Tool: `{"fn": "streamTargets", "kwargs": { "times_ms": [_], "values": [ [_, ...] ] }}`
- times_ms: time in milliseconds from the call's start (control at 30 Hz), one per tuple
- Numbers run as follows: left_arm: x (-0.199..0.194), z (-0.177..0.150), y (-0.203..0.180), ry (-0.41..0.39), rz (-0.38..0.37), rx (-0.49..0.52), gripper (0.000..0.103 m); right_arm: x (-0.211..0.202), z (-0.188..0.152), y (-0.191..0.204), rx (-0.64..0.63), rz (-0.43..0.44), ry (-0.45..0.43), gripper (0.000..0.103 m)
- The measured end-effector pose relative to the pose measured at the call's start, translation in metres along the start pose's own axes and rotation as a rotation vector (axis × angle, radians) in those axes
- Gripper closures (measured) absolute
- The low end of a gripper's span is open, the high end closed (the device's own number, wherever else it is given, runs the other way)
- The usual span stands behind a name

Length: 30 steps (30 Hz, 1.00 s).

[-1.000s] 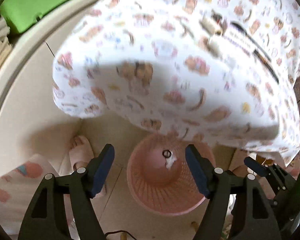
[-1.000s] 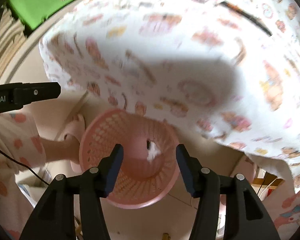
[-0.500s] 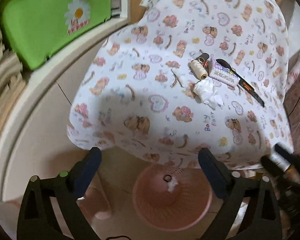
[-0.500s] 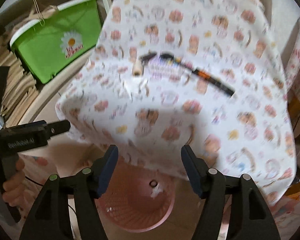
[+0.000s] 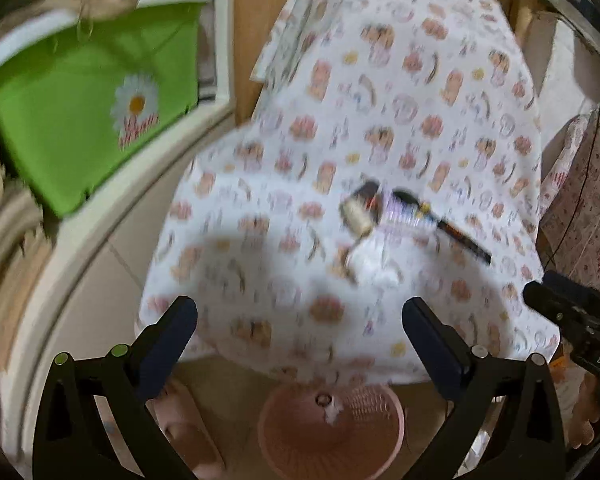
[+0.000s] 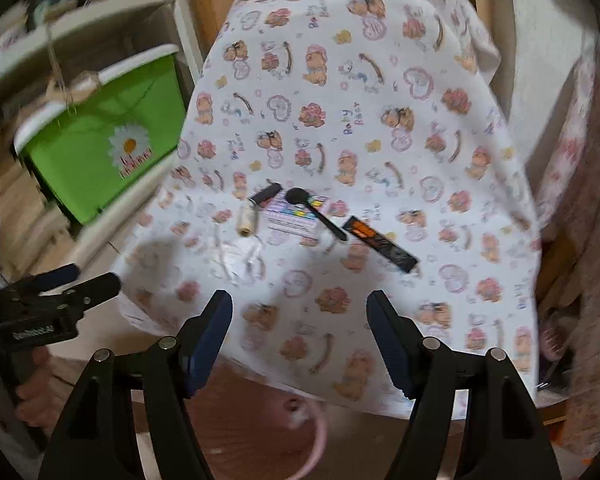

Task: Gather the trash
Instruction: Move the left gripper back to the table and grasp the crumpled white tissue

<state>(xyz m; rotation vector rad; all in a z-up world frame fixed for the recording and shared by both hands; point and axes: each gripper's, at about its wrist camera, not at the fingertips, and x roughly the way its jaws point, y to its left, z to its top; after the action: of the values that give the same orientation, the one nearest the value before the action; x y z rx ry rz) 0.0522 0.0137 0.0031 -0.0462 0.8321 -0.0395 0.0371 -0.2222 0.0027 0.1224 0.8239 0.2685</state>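
A crumpled white tissue lies on the bear-print tablecloth; it also shows, blurred, in the left wrist view. A pink mesh waste basket stands on the floor below the table's near edge, with a white scrap and a small ring inside; its rim shows in the right wrist view. My left gripper is open and empty, above the table's near edge. My right gripper is open and empty, a little nearer than the tissue.
On the cloth lie a cream thread spool, a black cylinder, a lilac card, a black spoon and a black-orange wrapper. A green daisy tub sits on a white shelf at left. A pink slipper is on the floor.
Both grippers have risen and tilted up from over the basket towards the table top. The basket has slid to the bottom of both views and the items on the cloth have come into sight.
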Motion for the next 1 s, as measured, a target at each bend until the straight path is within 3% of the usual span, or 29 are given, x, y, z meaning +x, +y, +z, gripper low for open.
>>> {"fn": "streamTargets", "kwargs": {
  "times_ms": [100,200,300,367,433,500,633,800,1000],
  "values": [
    [0.007,0.018,-0.011,-0.015,0.076,0.048,0.001,0.0,0.016,-0.004,0.004,-0.013,-0.025,0.031],
    [0.022,0.016,-0.011,-0.012,0.057,0.036,0.001,0.001,0.019,-0.009,-0.031,-0.059,-0.08,0.025],
    [0.051,0.0,-0.004,0.091,0.012,-0.035,0.001,0.011,0.008,-0.023,-0.027,-0.119,-0.089,0.024],
    [0.073,-0.009,0.0,0.176,0.018,-0.081,0.001,0.027,0.006,-0.03,-0.031,-0.174,-0.046,0.024],
    [0.086,-0.012,-0.001,0.204,0.04,-0.089,0.001,0.038,0.011,-0.032,-0.043,-0.21,-0.033,0.024],
    [0.093,-0.011,-0.005,0.199,0.053,-0.074,0.001,0.043,0.018,-0.04,0.012,-0.21,-0.038,0.024],
    [0.093,-0.001,-0.017,0.138,-0.006,-0.049,0.003,0.049,0.017,-0.056,0.111,-0.146,-0.016,0.024],
    [0.098,0.004,-0.028,0.086,-0.089,-0.041,0.014,0.054,0.014,-0.064,0.145,-0.145,0.008,0.024],
    [0.124,0.004,-0.037,0.153,-0.118,-0.046,0.044,0.053,0.012,-0.056,0.104,-0.156,0.005,0.024]
  ]
}}
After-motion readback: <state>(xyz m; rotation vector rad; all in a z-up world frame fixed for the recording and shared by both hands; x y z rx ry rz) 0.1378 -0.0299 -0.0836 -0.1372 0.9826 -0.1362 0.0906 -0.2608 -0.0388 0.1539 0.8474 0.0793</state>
